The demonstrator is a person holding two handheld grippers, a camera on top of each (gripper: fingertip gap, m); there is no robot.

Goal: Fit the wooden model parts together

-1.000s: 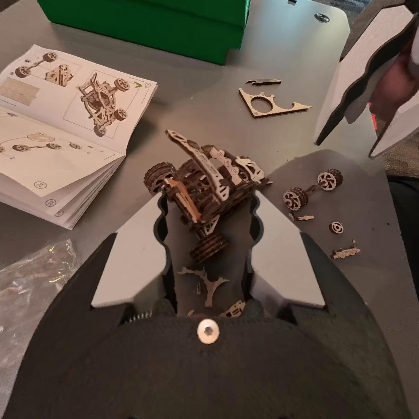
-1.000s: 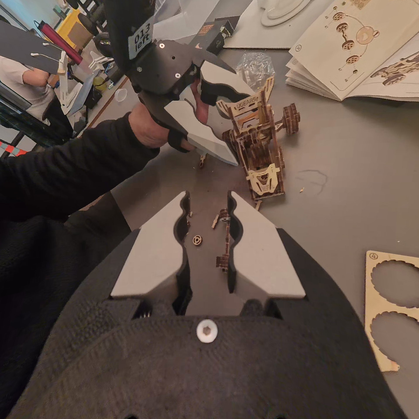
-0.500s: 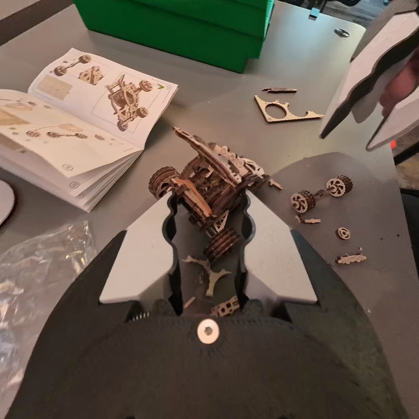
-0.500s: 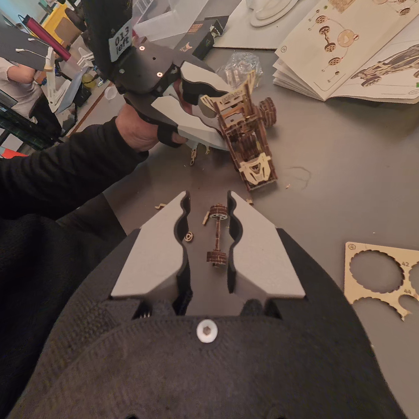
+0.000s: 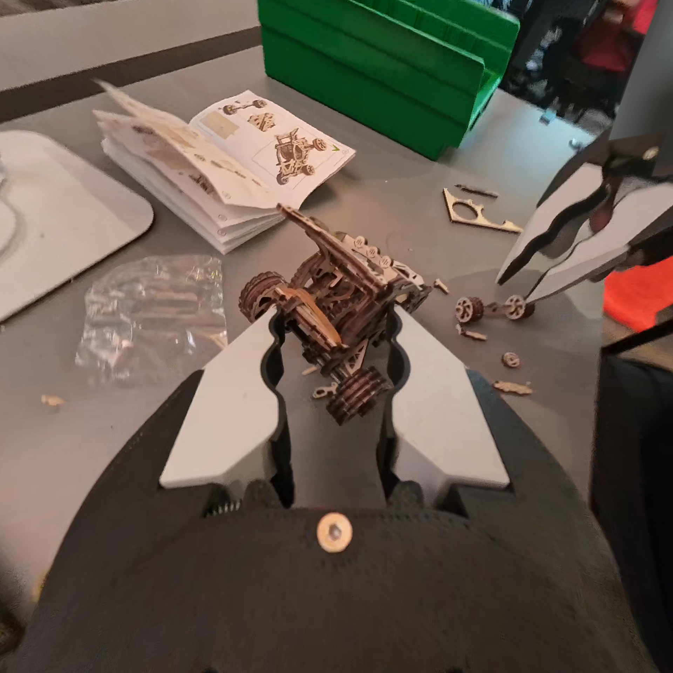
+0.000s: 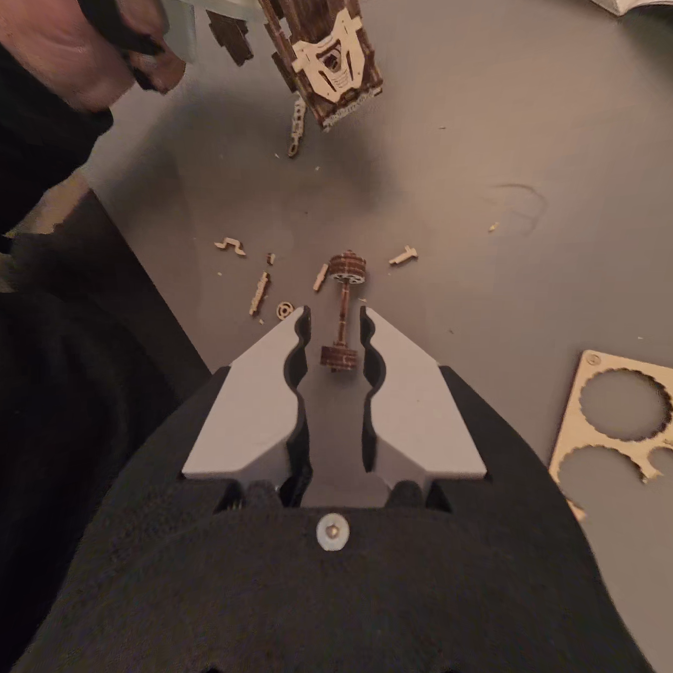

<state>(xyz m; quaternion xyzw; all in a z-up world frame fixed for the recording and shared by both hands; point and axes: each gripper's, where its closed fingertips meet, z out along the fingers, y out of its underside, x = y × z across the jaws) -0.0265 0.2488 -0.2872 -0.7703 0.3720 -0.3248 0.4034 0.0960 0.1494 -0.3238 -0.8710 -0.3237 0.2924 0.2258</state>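
**Tongs status: left closed on load, right parted**

Left tongs (image 5: 333, 320): jaws clamped on the wooden model (image 5: 327, 306), held clear of the bench (image 5: 109, 455), tilted. A bare hand (image 6: 54, 54) above a dark sleeve grips the handle.

Right tongs (image 6: 335, 313): jaws parted, angled steeply down, tips straddling the wheel axle (image 6: 342, 309); contact cannot be confirmed.
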